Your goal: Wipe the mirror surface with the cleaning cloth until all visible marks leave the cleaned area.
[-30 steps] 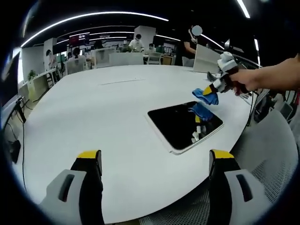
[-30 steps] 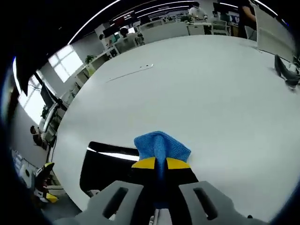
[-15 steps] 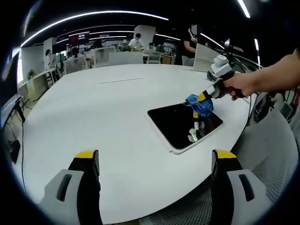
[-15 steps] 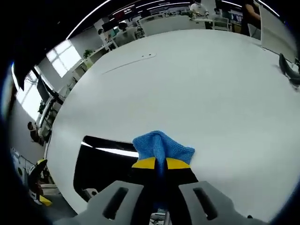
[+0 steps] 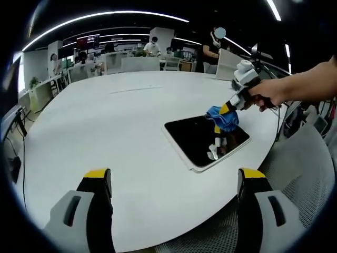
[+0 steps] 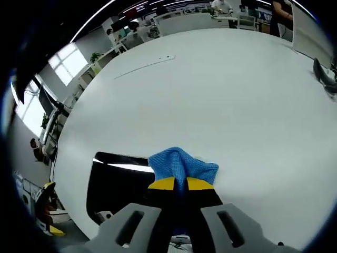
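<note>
A dark rectangular mirror (image 5: 197, 139) with a pale frame lies flat on the white round table (image 5: 105, 121), near its right edge. My right gripper (image 5: 227, 109) comes in from the right, held by a hand, and is shut on a blue cleaning cloth (image 5: 221, 117) that touches the mirror's far right part. In the right gripper view the cloth (image 6: 181, 164) bulges out above the shut yellow-tipped jaws of that right gripper (image 6: 180, 184), with the mirror (image 6: 118, 184) to their left. My left gripper (image 5: 176, 176) hangs open over the table's near edge, holding nothing.
A grey mesh chair (image 5: 303, 174) stands at the table's right side. Desks, monitors and several seated people (image 5: 152, 47) fill the far office. A dark object (image 6: 324, 74) lies on the table at the right edge of the right gripper view.
The right gripper has carried the cloth leftward and down, from above the mirror's right corner onto its surface. The left gripper has stayed put.
</note>
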